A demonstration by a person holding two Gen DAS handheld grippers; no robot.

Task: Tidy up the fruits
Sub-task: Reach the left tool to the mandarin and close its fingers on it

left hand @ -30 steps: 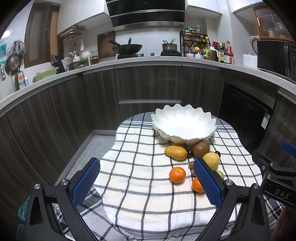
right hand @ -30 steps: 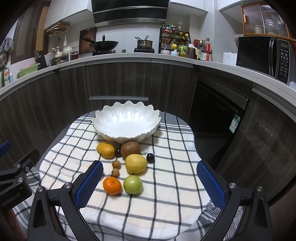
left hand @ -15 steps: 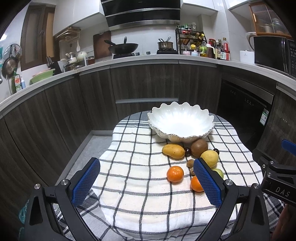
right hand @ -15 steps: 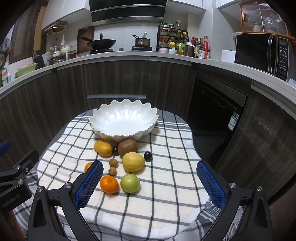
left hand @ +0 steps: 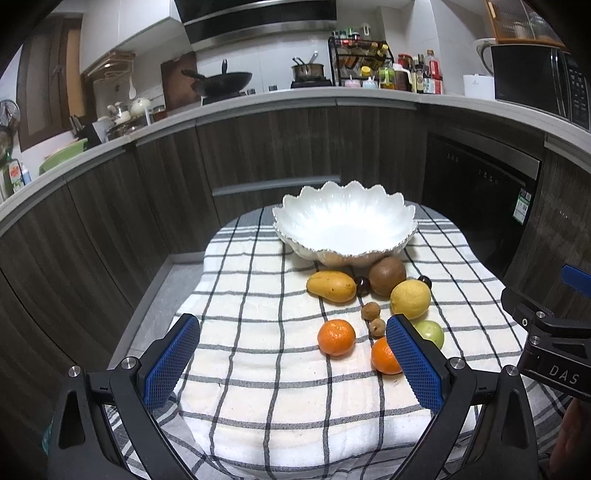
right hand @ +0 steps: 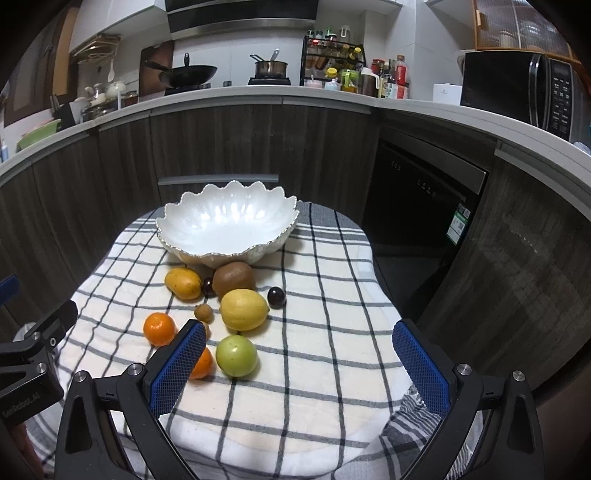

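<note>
Both my grippers, left (left hand: 291, 363) and right (right hand: 301, 363), have fingers spread wide, holding nothing. Fruit all lies on the cloth in front of the bowl (right hand: 227, 230), which looks empty. First pick, I'd say: nearest orange (left hand: 336, 337), then lift over the rim.

Dark wood-grain cabinets (right hand: 229, 144) curve around the room under a pale grey worktop (right hand: 332, 98); a black built-in dishwasher (right hand: 424, 195) sits at the right. On the worktop stand a black wok (left hand: 221, 79), a steel saucepan (left hand: 308, 70), a black wire spice rack (right hand: 332, 55) and a black microwave (right hand: 517, 86) — white wall cupboards (left hand: 122, 26) and a black range hood (right hand: 240, 13) hang above; the floor (left hand: 159, 291) is grey.
</note>
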